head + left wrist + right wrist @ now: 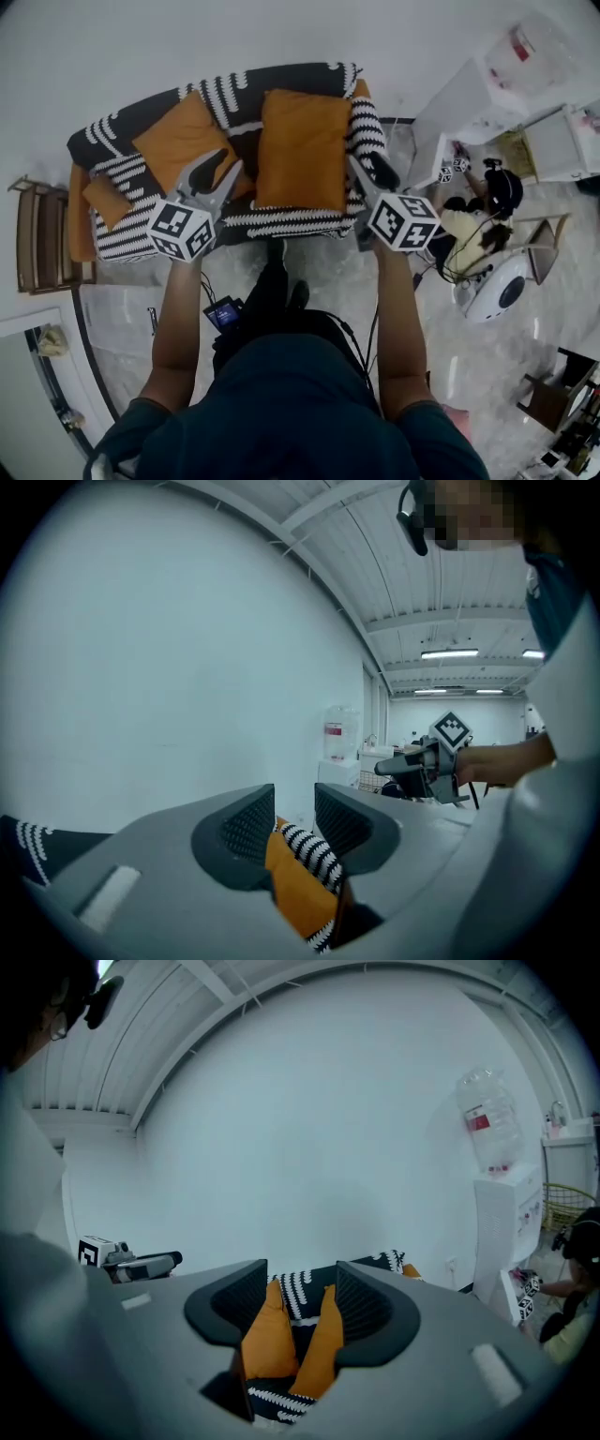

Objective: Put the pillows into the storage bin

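Nothing stowed yet: left pillow [183, 141] just ahead of left gripper [217, 169], right pillow [303, 148] ahead-left of right gripper [372, 172], both grippers part-open and empty; storage bin not in view

Three orange pillows lie on one striped sofa [281, 80]: two large ones, the left pillow [183, 141] and the right pillow [302, 148], and one small pillow [106, 200] at the sofa's left end. Two claws are in view, the left claw [216, 173] and the right claw [373, 173]. Around them are one wooden rack [37, 234], one seated person [473, 230], and one water dispenser [502, 1232] carrying one bottle [486, 1119].
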The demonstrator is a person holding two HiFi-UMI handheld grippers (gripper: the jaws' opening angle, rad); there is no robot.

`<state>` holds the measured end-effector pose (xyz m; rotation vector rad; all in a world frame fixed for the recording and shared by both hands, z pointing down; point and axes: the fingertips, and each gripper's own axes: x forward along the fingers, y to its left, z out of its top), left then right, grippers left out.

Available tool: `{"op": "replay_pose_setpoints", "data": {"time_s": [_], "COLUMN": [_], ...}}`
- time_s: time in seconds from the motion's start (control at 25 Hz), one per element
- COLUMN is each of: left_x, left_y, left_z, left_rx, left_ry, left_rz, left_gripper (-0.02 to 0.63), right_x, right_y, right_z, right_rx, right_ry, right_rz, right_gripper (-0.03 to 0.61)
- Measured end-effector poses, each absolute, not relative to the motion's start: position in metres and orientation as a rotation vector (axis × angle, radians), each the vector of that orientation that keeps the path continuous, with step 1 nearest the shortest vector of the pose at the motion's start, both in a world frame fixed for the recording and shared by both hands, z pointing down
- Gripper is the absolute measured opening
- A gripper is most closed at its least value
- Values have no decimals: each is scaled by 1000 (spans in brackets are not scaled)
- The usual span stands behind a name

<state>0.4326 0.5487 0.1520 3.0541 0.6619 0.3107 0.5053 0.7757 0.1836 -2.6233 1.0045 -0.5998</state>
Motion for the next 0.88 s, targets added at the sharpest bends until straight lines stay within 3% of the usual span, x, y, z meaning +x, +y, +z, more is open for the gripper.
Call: {"op": "replay_pose_setpoints", "data": {"time_s": [0.48, 0.88], "left_x": [571, 642], "left_y": [518, 491], "left_z": [299, 435], "left_rx": [2965, 2900], "left_ry": [623, 555], "left_rz": [606, 862], "left_gripper": [152, 164], "right_x": [615, 672], "right_y": [789, 786], "right_z": [336, 475], "right_rx": [-2541, -2450], "right_ry": [803, 734], "right_rz": [-844, -1062], "right_gripper": [233, 267]}}
